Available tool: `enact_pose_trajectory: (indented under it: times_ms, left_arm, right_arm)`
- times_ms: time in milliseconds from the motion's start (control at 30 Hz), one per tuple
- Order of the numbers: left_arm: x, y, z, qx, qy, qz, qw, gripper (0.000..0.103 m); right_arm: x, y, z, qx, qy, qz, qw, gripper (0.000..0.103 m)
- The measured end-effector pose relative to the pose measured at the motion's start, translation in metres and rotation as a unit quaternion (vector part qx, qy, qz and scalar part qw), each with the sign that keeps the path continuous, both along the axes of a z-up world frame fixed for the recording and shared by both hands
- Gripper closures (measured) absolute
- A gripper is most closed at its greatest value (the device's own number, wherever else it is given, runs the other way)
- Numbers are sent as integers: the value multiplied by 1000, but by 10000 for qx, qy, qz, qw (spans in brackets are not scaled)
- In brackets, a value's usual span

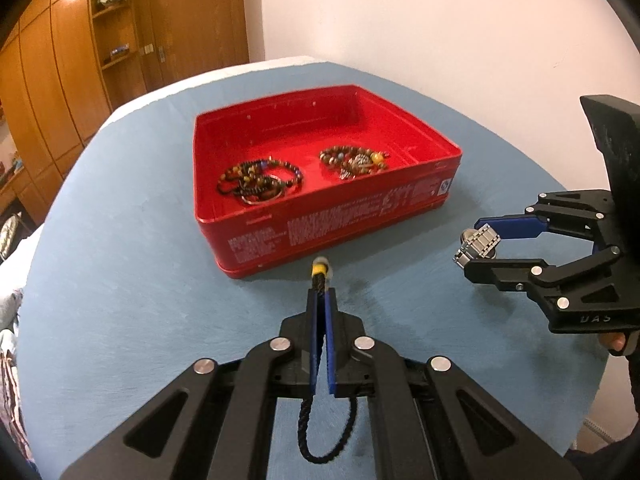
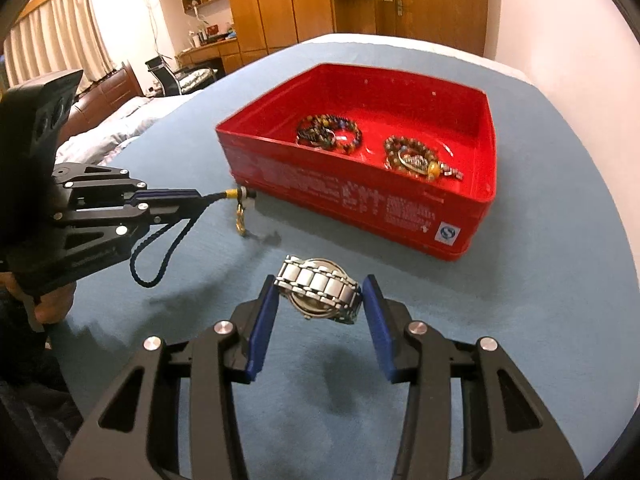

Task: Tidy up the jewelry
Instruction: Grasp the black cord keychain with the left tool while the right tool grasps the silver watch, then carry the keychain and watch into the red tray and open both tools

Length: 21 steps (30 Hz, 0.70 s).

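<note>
A red box (image 1: 320,232) (image 2: 352,196) sits on the blue table and holds two heaps of beaded bracelets (image 1: 260,182) (image 1: 354,162) (image 2: 330,130) (image 2: 416,158). My left gripper (image 1: 321,294) (image 2: 200,196) is shut on a dark braided cord bracelet (image 1: 320,432) (image 2: 160,252) with a yellow end and gold clasp (image 2: 240,216), held just in front of the box's near wall. My right gripper (image 2: 320,292) (image 1: 476,246) is shut on a silver metal watch (image 2: 320,290) (image 1: 478,244), held above the table to the right of the box.
The blue table (image 1: 140,280) (image 2: 540,280) curves away at its edges. Wooden wardrobes and shelves (image 1: 100,40) stand behind, with a white wall (image 1: 440,20) at the back. A bed (image 2: 100,136) and a desk chair (image 2: 164,74) lie beyond the table's left side.
</note>
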<state>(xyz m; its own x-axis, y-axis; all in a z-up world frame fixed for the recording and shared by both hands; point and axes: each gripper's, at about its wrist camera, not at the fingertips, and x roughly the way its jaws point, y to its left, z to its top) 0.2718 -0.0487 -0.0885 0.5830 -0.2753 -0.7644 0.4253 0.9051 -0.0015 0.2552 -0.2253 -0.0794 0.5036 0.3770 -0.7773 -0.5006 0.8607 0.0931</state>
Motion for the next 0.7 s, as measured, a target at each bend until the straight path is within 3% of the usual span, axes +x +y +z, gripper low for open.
enact_pose_trajectory:
  times_ms: [300,700]
  left_arm:
    - [-17,2,33,52,-345,-22,9994,100]
    - [-11,-3,71,119,-770,-95,9969,100]
  right_arm:
    - [-11,-1,30,-60,-233,99,9997,61]
    - [0,1,68,-110,-554,206,9982,61]
